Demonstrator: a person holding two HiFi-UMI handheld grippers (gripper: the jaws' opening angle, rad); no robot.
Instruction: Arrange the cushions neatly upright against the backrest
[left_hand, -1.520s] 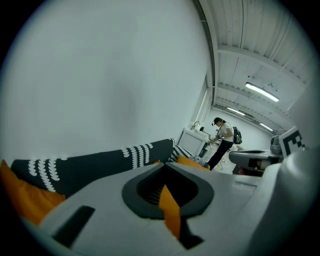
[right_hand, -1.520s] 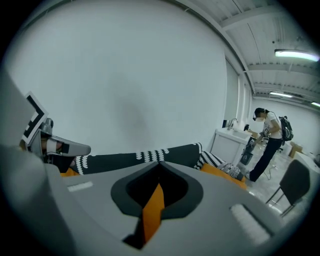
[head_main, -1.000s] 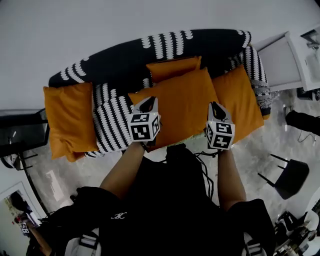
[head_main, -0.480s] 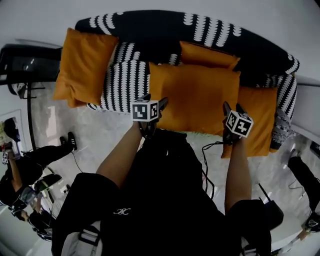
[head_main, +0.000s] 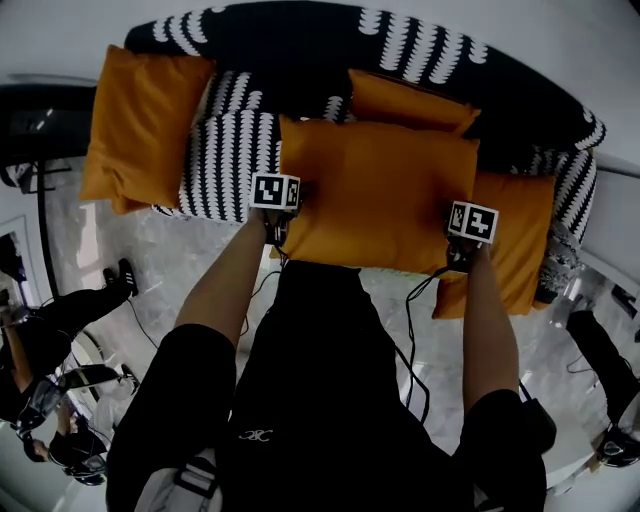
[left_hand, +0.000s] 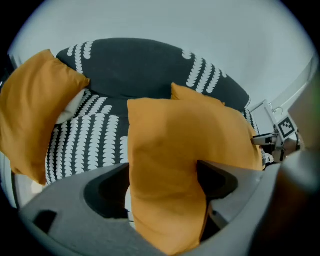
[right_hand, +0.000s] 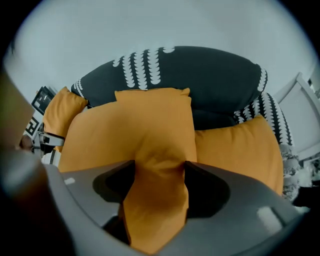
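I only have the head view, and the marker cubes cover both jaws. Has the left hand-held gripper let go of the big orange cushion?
Observer: Nearly. The left hand-held gripper has jaws apart that have just been opening, with the corner of the big orange cushion between them.
Operator: And the right one?
Observer: The right hand-held gripper has also just been opening its jaws. A creased corner of the same cushion sits between them.
Operator: Is the cushion behind it upright?
Observer: Yes. In the right gripper view, the rear cushion stands up against the backrest.
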